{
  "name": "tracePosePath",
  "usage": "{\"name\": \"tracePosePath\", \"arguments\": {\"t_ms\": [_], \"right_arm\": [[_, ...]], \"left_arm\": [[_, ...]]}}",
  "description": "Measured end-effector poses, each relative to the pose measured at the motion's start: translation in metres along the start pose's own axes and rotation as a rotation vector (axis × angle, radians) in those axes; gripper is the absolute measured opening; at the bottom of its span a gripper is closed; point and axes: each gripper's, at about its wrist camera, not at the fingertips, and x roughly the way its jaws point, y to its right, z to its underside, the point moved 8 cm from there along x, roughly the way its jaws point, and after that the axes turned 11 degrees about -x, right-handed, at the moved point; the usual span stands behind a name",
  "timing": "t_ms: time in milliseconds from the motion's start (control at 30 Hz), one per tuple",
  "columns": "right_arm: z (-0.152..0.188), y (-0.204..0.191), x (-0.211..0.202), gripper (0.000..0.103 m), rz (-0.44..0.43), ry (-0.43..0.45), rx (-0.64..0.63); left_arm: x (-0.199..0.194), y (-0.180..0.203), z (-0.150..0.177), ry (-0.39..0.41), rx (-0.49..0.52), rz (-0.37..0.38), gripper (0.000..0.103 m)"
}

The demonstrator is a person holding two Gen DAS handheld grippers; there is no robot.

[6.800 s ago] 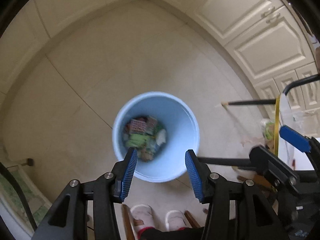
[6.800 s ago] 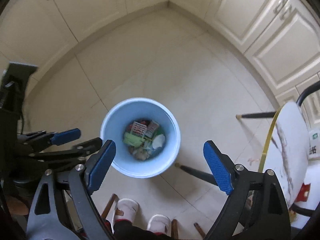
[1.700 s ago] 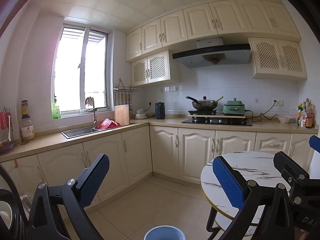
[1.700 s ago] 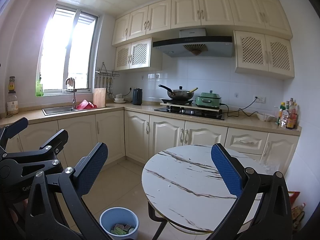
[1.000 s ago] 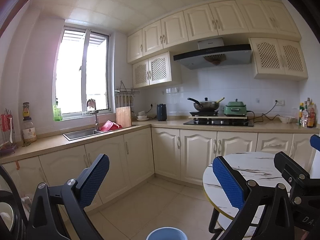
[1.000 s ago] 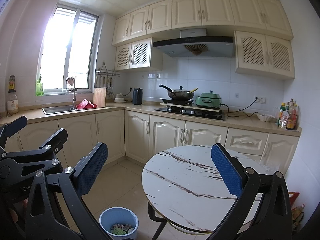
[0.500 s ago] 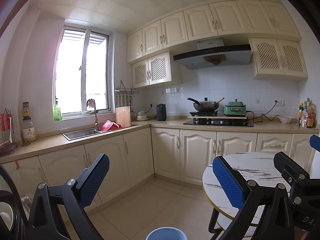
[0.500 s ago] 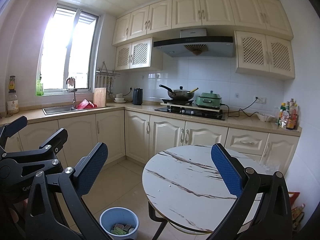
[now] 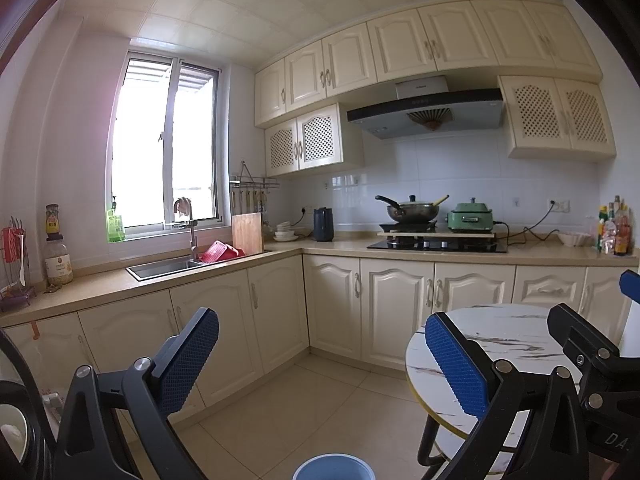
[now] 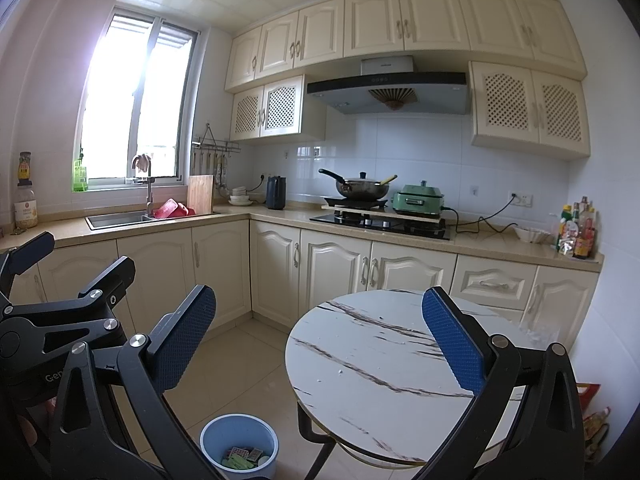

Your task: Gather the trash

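Left gripper [image 9: 322,360]: raised and level, facing the kitchen corner; its blue-padded fingers [image 9: 188,356] stand wide apart with nothing between them.
Right gripper [image 10: 320,344]: raised beside it, fingers [image 10: 454,344] likewise spread wide and holding nothing; the left gripper's black frame shows at the left edge of the right wrist view.
Bin [image 10: 239,446]: a light blue round bin, upright on the tiled floor [image 10: 248,368] below and between the grippers, mouth facing up, long axis vertical; it sits just beside the dark table leg. In the left wrist view only its rim [image 9: 334,467] shows at the bottom edge.
Bin contents: trash [image 10: 242,458] lies in the bottom, small green and pinkish wrappers and a pale scrap; what each piece is cannot be told.
Table [image 10: 360,344]: round white marbled top with a gold rim, to the right of the bin, bearing only a few tiny specks.
Sink [image 10: 120,216]: steel basin under the window, with a red item [image 10: 172,208] at its right end.
Wok [image 10: 362,188]: lidded, on the hob, handle pointing left.
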Motion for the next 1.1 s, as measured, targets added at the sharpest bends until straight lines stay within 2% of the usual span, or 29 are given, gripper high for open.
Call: {"name": "tracePosePath", "arguments": {"t_ms": [1100], "right_arm": [[0.0008,0.0006,0.0012,0.103,-0.002,-0.005,0.004]], "left_arm": [[0.0031,-0.0050,-0.0017,-0.002,0.004,0.002,0.102]]}}
